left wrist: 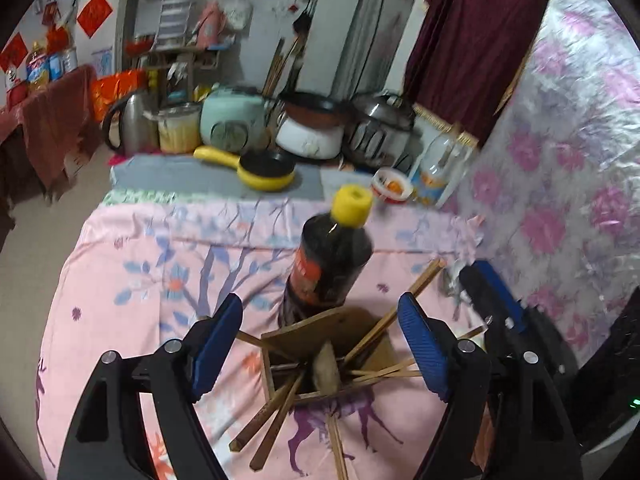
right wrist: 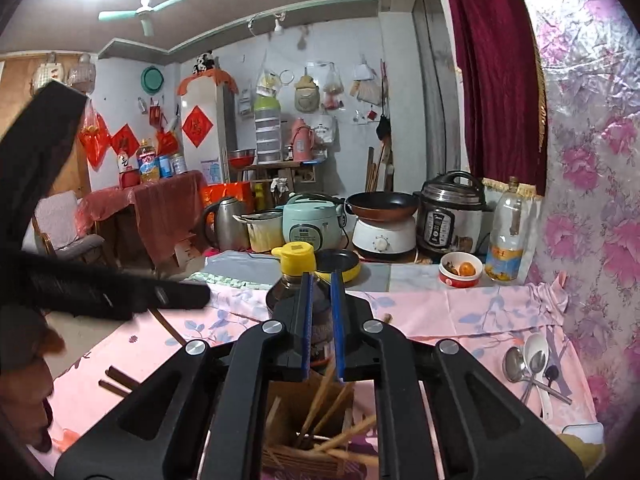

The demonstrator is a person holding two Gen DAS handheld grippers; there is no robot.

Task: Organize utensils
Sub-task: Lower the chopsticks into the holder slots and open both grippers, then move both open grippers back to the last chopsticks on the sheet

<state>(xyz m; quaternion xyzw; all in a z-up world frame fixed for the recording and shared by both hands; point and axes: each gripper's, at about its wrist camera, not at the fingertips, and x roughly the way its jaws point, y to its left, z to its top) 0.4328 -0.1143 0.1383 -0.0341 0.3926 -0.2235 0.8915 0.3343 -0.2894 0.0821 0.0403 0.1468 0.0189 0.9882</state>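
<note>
A wooden utensil holder (left wrist: 348, 328) stands on the pink cloth with several chopsticks (left wrist: 372, 332) fanning out of it. My left gripper (left wrist: 320, 346) hangs just above it, jaws wide open, nothing pinched. A dark sauce bottle (left wrist: 332, 264) with a yellow cap stands right behind the holder. My right gripper (right wrist: 322, 320) is over the same holder (right wrist: 288, 400), its pads a narrow gap apart and nothing between them. It also shows at the right of the left wrist view, as the right gripper (left wrist: 480, 276). Spoons (right wrist: 532, 364) lie to the right. Loose chopsticks (right wrist: 116, 380) lie on the left.
Along the back of the table stand a kettle (right wrist: 226, 220), a green rice cooker (right wrist: 310, 224), a yellow pan (left wrist: 266, 170), a pressure cooker (right wrist: 452, 212), a bowl (right wrist: 460, 272) and a plastic bottle (right wrist: 506, 236). A floral-covered wall (right wrist: 592, 200) bounds the right side.
</note>
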